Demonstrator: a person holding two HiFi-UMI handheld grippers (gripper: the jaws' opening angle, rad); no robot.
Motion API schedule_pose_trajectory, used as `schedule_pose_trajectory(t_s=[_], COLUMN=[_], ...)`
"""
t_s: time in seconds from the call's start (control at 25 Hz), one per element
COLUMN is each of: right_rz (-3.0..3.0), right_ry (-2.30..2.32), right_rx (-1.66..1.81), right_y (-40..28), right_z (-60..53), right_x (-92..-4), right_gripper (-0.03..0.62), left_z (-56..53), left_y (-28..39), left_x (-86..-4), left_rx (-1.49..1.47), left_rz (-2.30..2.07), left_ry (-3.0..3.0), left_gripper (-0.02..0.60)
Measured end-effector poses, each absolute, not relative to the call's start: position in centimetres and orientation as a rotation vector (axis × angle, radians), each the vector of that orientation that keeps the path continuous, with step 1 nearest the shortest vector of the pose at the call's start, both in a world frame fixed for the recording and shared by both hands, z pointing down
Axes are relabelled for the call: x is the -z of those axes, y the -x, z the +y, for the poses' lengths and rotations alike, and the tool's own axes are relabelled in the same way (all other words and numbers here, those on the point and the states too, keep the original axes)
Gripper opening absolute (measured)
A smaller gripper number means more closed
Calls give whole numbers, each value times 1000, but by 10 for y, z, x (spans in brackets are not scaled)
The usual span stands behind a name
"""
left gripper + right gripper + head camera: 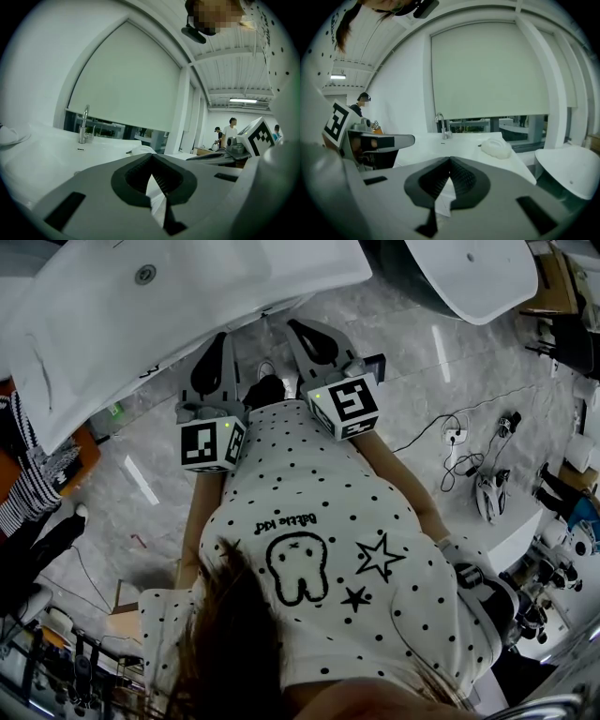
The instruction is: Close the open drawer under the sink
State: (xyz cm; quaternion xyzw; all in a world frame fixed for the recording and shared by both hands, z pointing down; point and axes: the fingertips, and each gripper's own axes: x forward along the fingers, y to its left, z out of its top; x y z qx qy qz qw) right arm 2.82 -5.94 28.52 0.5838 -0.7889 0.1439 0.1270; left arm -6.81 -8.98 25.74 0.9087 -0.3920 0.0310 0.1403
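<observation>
A white sink (141, 324) with a chrome faucet (84, 124) stands right in front of me. No drawer under it shows in any view. My left gripper (223, 337) is held out level beside the sink's near edge, its jaws shut with nothing between them (151, 154). My right gripper (298, 326) is close beside it on the right, also shut and empty (449, 159). Each gripper view looks over the sink top toward the faucet (442, 125) and a drawn window blind. A crumpled white lump (497, 146) lies on the sink's right side.
A second white basin (469, 273) stands to the right (572, 173). Cables and a power strip (455, 437) lie on the marble floor at right. Equipment clutters the far right and lower left. Two people (229, 131) stand far back in the room.
</observation>
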Motion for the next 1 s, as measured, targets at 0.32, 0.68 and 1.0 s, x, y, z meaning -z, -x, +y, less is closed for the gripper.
schedule_pose_trajectory(t_s=[0.32, 0.68, 1.0], right_rz=[-2304, -2301, -2299], right_ry=[-1699, -1712, -1702], right_rx=[-414, -413, -413], right_y=[-27, -25, -20], right_z=[-61, -65, -71], right_x=[-286, -281, -282], right_gripper=[14, 14, 14], left_z=[-92, -97, -102], left_y=[69, 74, 79], left_x=[-258, -256, -255], left_rx=[-91, -86, -87], left_rz=[-1137, -1139, -1153], left_ry=[-2627, -2618, -2623], left_gripper=[5, 5, 5])
